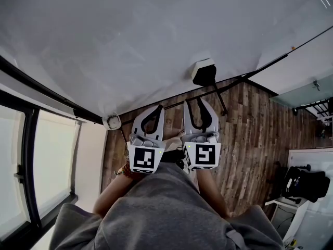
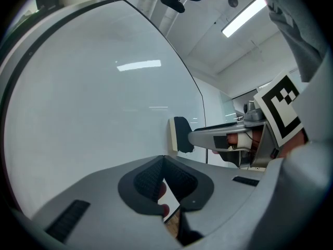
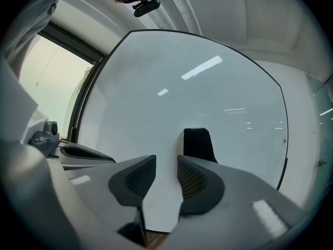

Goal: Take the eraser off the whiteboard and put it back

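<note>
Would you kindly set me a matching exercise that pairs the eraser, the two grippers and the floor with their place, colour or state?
Things:
1. eraser
2. left gripper
3. right gripper
4. floor

Place, colour or state:
A. brown wood planks
B. jaws apart, nothing gripped
C. on the whiteboard
D. jaw tips together, nothing held

Pairs: 1-C, 2-D, 3-B, 4-A.

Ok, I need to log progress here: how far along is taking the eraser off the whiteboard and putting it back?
Done: nothing provable; the eraser sits on the whiteboard. In hand: the right claw faces the board, jaws partly apart and empty, with the eraser just beyond them. Left: grip, lift off and replace, unless this is already after the return, which one moment cannot show.
</note>
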Motion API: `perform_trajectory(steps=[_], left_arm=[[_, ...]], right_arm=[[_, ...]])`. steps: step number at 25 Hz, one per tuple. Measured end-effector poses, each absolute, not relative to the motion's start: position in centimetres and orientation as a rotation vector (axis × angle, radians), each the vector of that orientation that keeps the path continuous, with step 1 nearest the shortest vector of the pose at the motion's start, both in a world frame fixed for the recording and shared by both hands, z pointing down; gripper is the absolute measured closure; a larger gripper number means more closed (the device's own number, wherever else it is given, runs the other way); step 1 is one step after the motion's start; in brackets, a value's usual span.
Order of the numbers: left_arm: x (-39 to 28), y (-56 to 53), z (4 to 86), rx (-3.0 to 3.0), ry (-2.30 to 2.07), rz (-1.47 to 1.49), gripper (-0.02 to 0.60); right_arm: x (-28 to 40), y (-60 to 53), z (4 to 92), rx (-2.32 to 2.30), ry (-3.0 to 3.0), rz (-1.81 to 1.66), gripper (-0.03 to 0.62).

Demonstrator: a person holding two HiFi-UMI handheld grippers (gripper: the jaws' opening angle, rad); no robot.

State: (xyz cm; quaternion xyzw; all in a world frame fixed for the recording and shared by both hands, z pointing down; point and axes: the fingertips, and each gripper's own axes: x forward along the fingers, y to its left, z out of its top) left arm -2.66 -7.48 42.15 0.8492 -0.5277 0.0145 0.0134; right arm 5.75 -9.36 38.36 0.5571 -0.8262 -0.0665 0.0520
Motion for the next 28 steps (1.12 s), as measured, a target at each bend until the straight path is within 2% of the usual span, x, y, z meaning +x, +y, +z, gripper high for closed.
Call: perform_trajectory(steps=[10,28], left_arm=[[-2.5,-7.6,41.9,2.647,-1.652,0.032,0.575],[-0.8,-6.4,42.4,2.676,-1.609,0.059,0.575]], right_arm=[[5.9,-9.1,38.2,1.711,-2.526,-0.206,0.57],[6.8,-7.8,38.3,1.712,-2.487,-0.252,0.583]])
